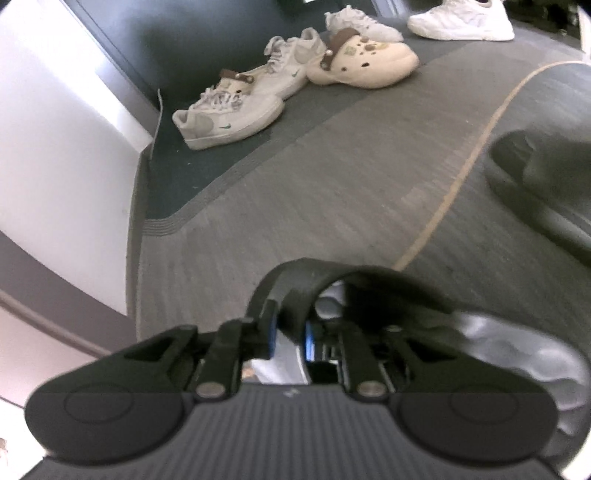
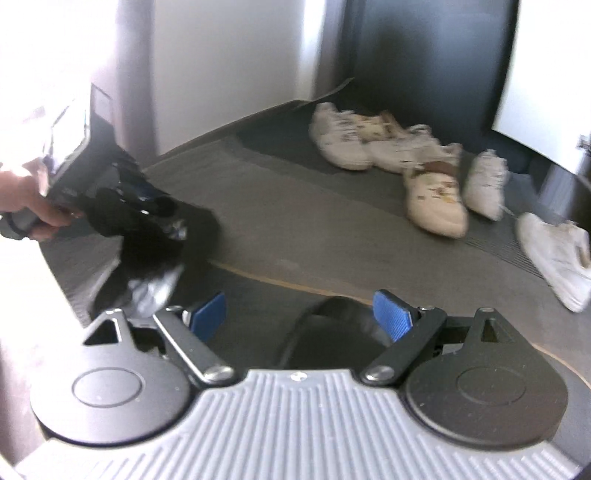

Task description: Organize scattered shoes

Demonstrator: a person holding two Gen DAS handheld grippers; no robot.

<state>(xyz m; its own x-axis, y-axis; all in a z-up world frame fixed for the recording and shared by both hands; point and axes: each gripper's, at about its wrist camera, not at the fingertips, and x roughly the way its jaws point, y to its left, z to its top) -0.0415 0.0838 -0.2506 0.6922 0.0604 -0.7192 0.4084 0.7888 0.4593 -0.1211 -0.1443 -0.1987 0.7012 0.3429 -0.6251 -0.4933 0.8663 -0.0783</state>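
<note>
Clamped between my left claw's blue pads was the strap of a black slipper, lifted above the grey carpet. My right claw stood wide open with nothing between its pads, and a second black slipper lay on the carpet just ahead of it. Toward the far edge of the carpet, by the dark wall, a white sneaker lay beside another white sneaker, which touched a cream clog. Two more white sneakers sat beyond those. From the right wrist view those shoes were blurred.
</note>
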